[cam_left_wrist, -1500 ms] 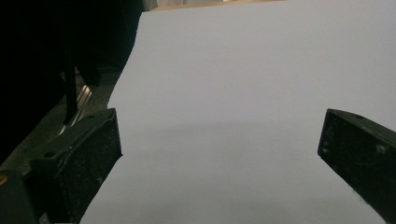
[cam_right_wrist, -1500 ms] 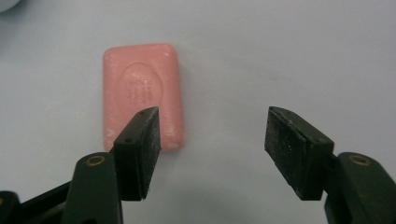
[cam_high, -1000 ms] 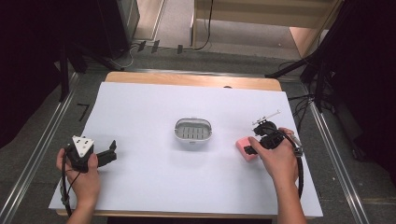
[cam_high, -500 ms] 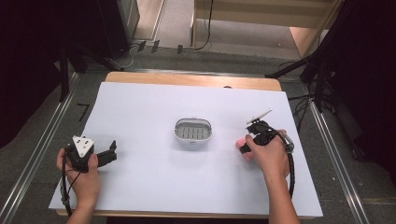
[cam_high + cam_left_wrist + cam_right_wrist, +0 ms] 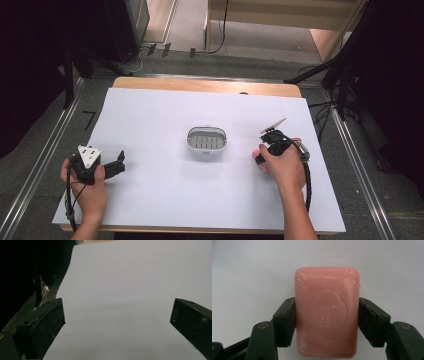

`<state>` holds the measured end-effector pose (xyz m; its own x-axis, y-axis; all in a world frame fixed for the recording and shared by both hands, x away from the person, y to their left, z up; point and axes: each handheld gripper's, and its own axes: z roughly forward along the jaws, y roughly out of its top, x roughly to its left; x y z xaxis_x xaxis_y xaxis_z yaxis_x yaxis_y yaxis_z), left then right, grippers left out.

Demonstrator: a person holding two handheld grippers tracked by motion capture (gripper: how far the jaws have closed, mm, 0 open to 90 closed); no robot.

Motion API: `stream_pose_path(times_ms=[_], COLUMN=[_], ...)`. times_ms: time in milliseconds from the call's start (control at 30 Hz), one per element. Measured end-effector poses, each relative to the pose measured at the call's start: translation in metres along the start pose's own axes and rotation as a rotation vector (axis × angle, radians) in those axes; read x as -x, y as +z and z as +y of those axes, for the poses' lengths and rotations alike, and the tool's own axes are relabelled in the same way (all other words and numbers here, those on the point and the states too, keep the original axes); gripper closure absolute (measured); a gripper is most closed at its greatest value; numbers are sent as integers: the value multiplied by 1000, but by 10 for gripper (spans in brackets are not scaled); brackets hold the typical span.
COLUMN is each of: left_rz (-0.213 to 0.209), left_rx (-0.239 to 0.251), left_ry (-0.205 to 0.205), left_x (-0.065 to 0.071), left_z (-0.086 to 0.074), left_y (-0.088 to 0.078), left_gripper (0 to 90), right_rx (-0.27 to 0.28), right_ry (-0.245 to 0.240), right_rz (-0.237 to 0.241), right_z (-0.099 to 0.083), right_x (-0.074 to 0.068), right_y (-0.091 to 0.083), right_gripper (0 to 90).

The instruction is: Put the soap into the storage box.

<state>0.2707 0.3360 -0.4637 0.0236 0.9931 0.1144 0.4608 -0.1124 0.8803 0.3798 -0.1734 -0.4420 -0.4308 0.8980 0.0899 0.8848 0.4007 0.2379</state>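
Right gripper clamped on the pink soap bar, jaws pressing both long sides, right of the white soap dish at worktop centre. Left gripper spread wide, near left, nothing between jaws.

A wooden table carries a white sheet; grey floor lies beyond the grippers, crossed by cables; metal rails flank both sides; dark curtains hang left and right.
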Motion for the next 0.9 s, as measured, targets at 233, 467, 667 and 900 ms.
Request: stream_pose_path(times_ms=[233, 467, 667, 900], left_rz=[-3, 0, -2, -4], left_rx=[0, 2, 3, 1], left_ry=[6, 10, 9, 9], left_x=[0, 1, 0, 0], left_z=[0, 0, 0, 0], left_y=[0, 0, 0, 0], left_gripper=[0, 0, 0, 0], right_rx=[-5, -7, -17, -11], right_ry=[-15, -38, -60, -81], right_rz=[25, -18, -39, 5], right_z=[2, 3, 5, 6], right_x=[2, -3, -7, -3], right_y=[3, 4, 9, 7], right_gripper=[377, 379, 384, 386])
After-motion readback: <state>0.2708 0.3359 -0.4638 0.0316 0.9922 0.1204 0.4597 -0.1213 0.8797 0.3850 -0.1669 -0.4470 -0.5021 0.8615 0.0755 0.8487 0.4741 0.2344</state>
